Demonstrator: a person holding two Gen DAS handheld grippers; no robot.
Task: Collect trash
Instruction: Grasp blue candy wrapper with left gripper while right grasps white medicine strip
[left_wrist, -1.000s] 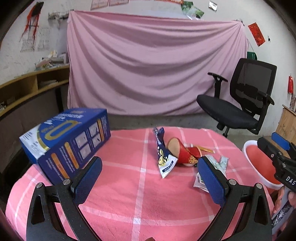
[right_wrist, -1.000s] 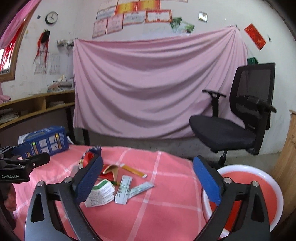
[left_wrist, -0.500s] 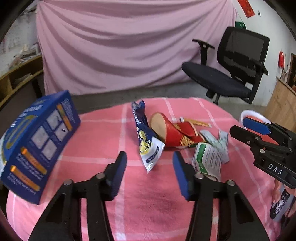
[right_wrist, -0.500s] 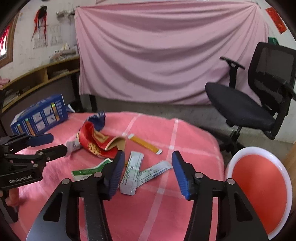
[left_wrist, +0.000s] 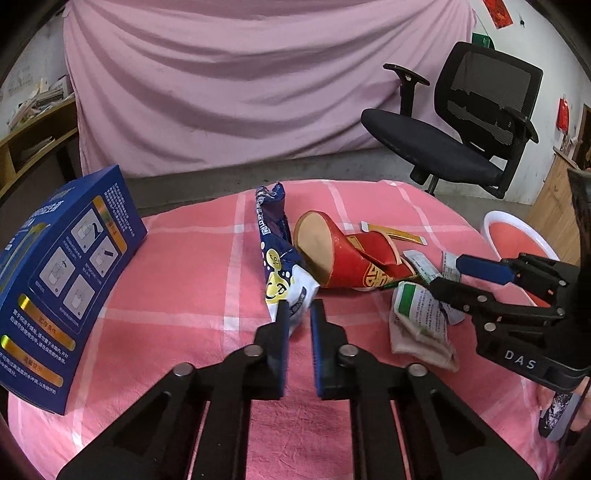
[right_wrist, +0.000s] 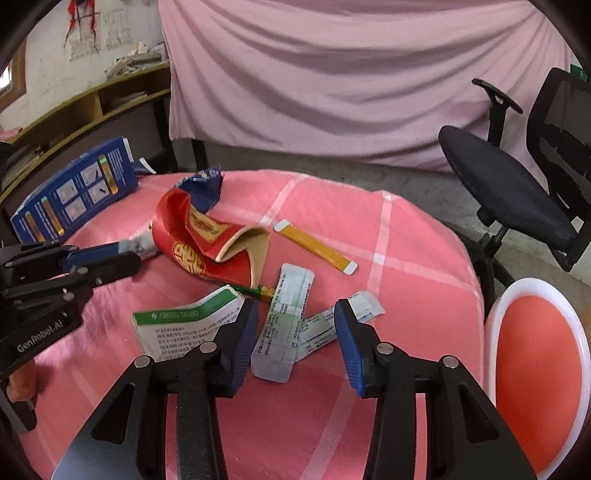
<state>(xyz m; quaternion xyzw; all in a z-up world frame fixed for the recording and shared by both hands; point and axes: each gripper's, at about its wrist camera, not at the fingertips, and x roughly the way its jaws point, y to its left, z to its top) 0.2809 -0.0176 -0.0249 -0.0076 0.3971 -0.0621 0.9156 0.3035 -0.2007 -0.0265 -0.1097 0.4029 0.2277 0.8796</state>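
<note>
Left gripper (left_wrist: 299, 314) nearly closed, pinching blue snack wrapper (left_wrist: 282, 273) tip. Right gripper (right_wrist: 293, 325) spread, straddling pale sachets (right_wrist: 284, 321).

Left hand-held gripper (left_wrist: 298, 314): we hold it low over the counter, its jaws drawn nearly together with only a narrow gap, pinching a wrapper's corner.
Right hand-held gripper (right_wrist: 295, 325): we hold it low and pointing forward, jaws parted wide, nothing between them.
Hands: ours barely show at the frame edges.
</note>
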